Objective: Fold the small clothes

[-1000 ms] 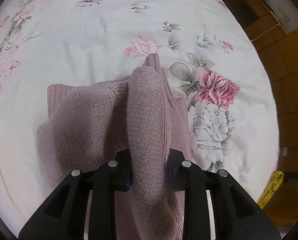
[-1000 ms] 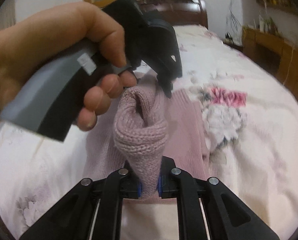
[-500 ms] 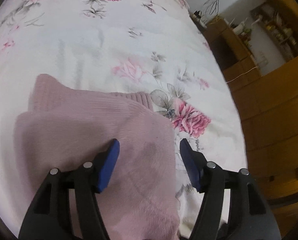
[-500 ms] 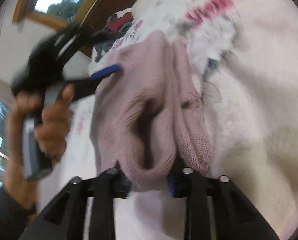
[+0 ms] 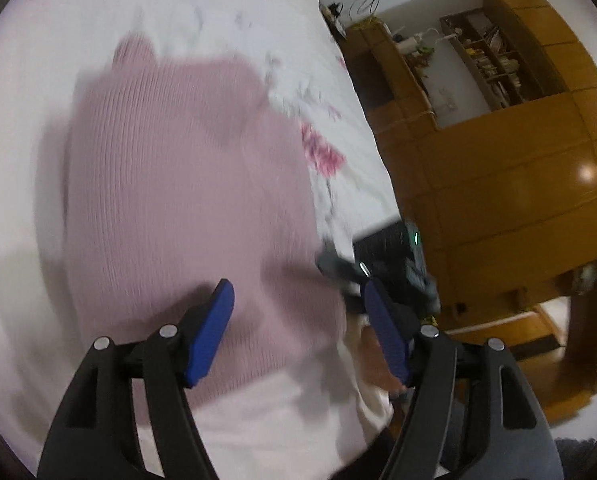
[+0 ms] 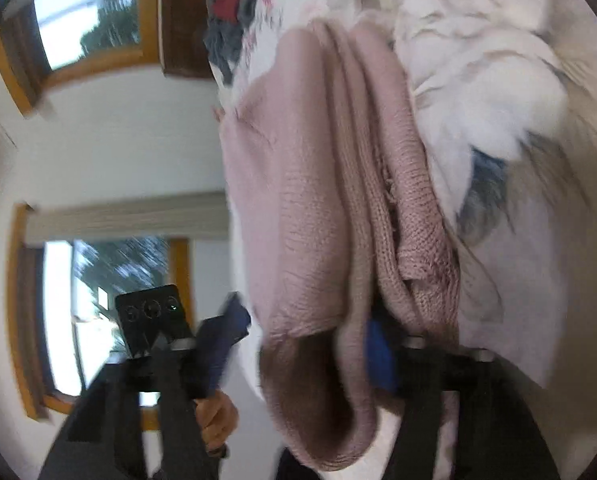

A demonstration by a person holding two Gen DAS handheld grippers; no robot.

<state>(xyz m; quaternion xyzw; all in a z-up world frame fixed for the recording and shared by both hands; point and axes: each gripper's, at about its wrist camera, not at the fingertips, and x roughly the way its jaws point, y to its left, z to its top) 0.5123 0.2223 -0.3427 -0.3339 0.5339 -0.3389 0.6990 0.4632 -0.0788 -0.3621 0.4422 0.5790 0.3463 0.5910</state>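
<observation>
The left claw (image 5: 296, 320) is hanging apart above the sweater (image 5: 186, 184) on the bed (image 5: 226, 16). The right claw (image 6: 310, 340) is spreading apart around a sweater fold.

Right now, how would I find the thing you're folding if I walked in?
Look at the big bed with the white flowery bedspread. Lying on it, near the edge by the wooden cabinets, is the pink knitted sweater. It is the only plain pink, ribbed thing there; everything around it is white with printed roses.
</observation>
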